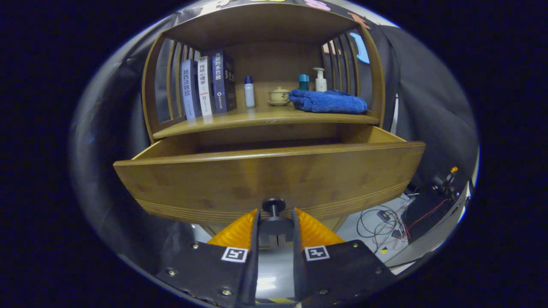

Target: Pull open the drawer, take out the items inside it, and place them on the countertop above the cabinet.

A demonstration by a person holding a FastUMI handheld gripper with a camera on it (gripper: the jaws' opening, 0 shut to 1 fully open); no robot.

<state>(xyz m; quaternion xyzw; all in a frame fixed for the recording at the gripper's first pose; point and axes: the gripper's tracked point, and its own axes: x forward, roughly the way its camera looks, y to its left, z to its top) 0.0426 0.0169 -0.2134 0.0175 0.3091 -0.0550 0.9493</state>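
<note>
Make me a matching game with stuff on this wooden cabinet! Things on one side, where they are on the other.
Things:
1. books
2. blue towel
3. drawer knob
4. lidded teacup

Places:
A. between the fingers of the hand-held gripper
B. standing at the shelf's left end
C. on a saucer, mid-shelf, just left of the towel
D. folded at the shelf's right end

Pairs: 1-B, 2-D, 3-A, 4-C

Hand-held gripper (276, 216) — fingers clamped on knob (274, 206)

Smooth wooden drawer (269, 175), plush cloth towel (327, 102)
</note>
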